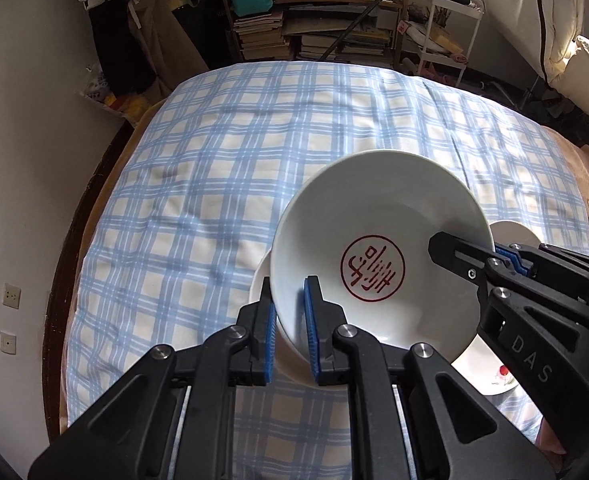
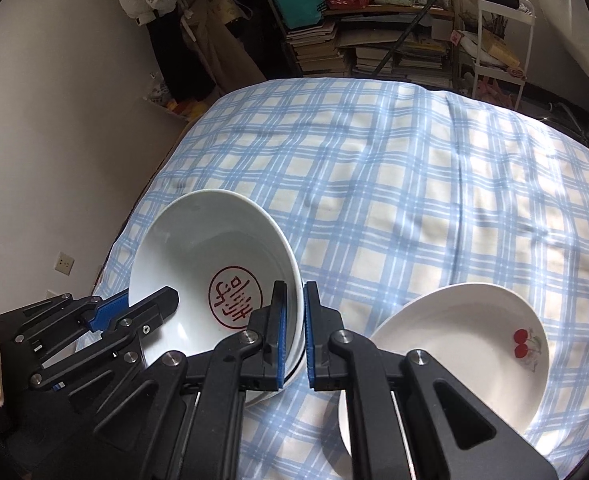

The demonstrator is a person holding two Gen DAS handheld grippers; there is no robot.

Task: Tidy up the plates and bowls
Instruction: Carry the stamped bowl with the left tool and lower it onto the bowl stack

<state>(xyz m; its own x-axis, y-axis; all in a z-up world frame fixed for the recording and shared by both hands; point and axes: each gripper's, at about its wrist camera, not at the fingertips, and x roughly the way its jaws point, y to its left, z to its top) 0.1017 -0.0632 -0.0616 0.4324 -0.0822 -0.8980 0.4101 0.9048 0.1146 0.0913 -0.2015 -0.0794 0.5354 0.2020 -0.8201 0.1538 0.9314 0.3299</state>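
Left wrist view: both grippers (image 1: 288,336) (image 2: 293,334) clamp white red-sealed ceramic bowl (image 1: 378,248); uneven pulling risks slipping onto checked cloth (image 1: 214,184).

The underside of the stamped bowl (image 1: 378,248) is concealed. A second white vessel (image 1: 259,284) beneath it is mostly covered; its kind cannot be told. The cherry plate (image 2: 466,344) is partly masked by gripper linkage. Book spines (image 2: 318,52) are illegible.
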